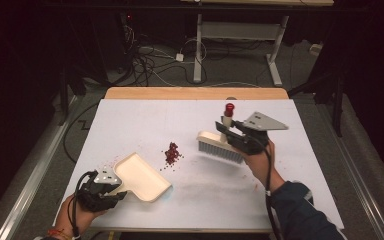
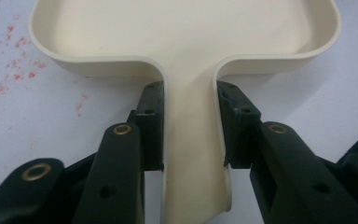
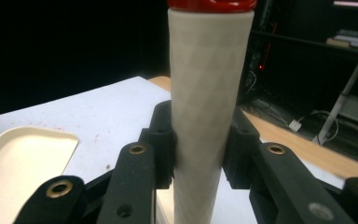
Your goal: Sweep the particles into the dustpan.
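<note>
With the left gripper [image 1: 111, 186] pinching the dustpan [image 1: 142, 176] handle and the right gripper [image 1: 231, 134] clamping the brush [image 1: 221, 147] handle, sweeping is seemingly about to begin: the brush must drop beyond the red crumbs [image 1: 172, 153] and push them panward.

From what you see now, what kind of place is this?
Probably a lab or recording workspace, not a home: a white-covered table, loose cables on the floor behind it, and an adjustable desk frame in a dark room.

On the surface [image 1: 195, 120] we see the dustpan [image 1: 142, 176] lying at the near left, its handle clamped in the left gripper [image 1: 111, 186]. The pile of crumbs [image 1: 172, 153] sits just right of it and farther back. Right of the crumbs, the brush [image 1: 221, 146] hangs above the surface, its handle clamped in the right gripper [image 1: 230, 131].
</note>
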A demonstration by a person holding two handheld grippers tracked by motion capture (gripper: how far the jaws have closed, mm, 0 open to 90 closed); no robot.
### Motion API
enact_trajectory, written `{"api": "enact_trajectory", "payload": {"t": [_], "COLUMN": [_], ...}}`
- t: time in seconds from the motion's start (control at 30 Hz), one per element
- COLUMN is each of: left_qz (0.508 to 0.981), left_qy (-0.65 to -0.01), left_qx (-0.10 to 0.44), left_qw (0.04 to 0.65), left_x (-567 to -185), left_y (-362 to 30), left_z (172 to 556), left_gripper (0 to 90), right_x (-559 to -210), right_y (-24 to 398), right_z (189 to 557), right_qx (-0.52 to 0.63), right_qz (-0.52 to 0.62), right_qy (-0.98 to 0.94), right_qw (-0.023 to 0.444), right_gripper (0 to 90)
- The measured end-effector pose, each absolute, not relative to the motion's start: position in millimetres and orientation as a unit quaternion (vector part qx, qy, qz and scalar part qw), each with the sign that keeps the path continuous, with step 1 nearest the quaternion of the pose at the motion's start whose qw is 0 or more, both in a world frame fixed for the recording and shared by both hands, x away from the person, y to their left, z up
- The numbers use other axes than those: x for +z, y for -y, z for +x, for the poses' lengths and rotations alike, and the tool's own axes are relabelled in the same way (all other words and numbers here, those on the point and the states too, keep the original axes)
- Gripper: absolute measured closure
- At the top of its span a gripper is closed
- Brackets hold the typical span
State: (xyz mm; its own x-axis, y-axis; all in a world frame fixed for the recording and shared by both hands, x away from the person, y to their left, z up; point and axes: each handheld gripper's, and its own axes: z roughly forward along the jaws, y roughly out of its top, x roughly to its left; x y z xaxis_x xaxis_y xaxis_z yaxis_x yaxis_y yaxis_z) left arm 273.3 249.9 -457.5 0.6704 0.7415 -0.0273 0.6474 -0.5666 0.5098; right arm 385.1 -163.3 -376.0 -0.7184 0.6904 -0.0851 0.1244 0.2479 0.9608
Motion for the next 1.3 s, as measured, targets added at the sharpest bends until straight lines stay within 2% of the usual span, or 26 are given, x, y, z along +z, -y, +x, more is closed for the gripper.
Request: {"api": "enact_trajectory", "payload": {"t": [0.3,0.67,1.3], "left_qz": [0.877,0.877,0.874], "left_qy": [-0.4,-0.402,-0.408], "left_qx": [0.091,0.089,0.095], "left_qw": [0.25,0.248,0.247], "left_x": [-463.7,-467.2,-470.8], "left_y": [-246.4,-242.7,-219.5], "left_z": [275.1,277.4,282.2], "left_gripper": [64.1,64.1,64.0], "right_x": [-379.2,-403.0,-408.5], "right_y": [89.3,55.1,30.2], "right_z": [427.1,455.6,403.2], "right_qx": [0.544,0.527,0.531], "right_qz": [0.28,0.305,0.258], "right_qy": [-0.743,-0.738,-0.772], "right_qw": [0.272,0.29,0.236], "right_gripper": [69.8,69.8,68.0]}}
